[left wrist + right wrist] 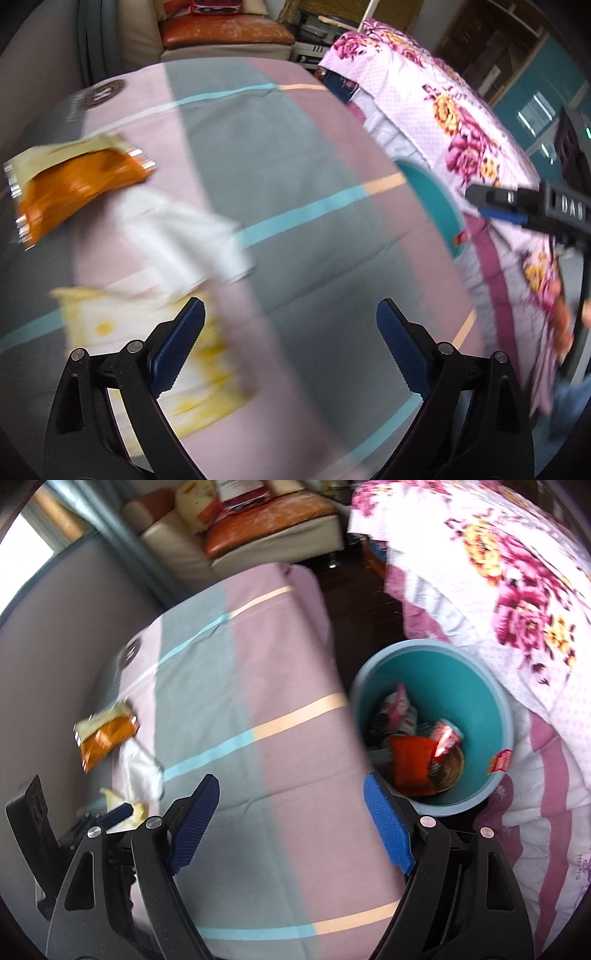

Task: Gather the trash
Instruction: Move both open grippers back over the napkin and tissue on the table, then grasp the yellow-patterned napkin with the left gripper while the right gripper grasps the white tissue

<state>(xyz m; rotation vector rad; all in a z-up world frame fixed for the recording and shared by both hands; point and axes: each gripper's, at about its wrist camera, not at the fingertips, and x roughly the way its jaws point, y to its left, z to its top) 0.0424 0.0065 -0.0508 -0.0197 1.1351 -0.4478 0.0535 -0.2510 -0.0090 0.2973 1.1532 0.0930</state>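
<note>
Two grippers hung over the striped sheet [288, 738], both with their blue pads spread wide and nothing between them. The left gripper [290, 347] pointed down at the pink and grey bands of the cloth, and just past its left finger lay a pale wrapper with yellow blotches [147, 354], blurred but flat on the sheet. The right gripper [291, 823] hovered over the sheet too, its right pad near the lip of a teal bin [480, 686] that stood on the dark floor just beside the sheet's edge.

Beyond the yellow-spotted wrapper, a crumpled white tissue or wrapper [184, 236] lay touching it, and further on an orange snack packet [77, 184] with silvery ends rested against the white one's far corner. All three sat close together toward the left side of the sheet, well apart from the bin.

Inside the bin, several pieces had already been dropped: an orange pouch [412, 764], a red and white wrapper [447, 738], and a pinkish packet [399, 709] behind them. A small red label [500, 762] clung to the inner wall near the rim.

Past the bin, a quilt with big magenta and yellow flowers [517, 602] rose in a heap. Farthest off stood a cream sofa with an orange cushion [266, 524].
</note>
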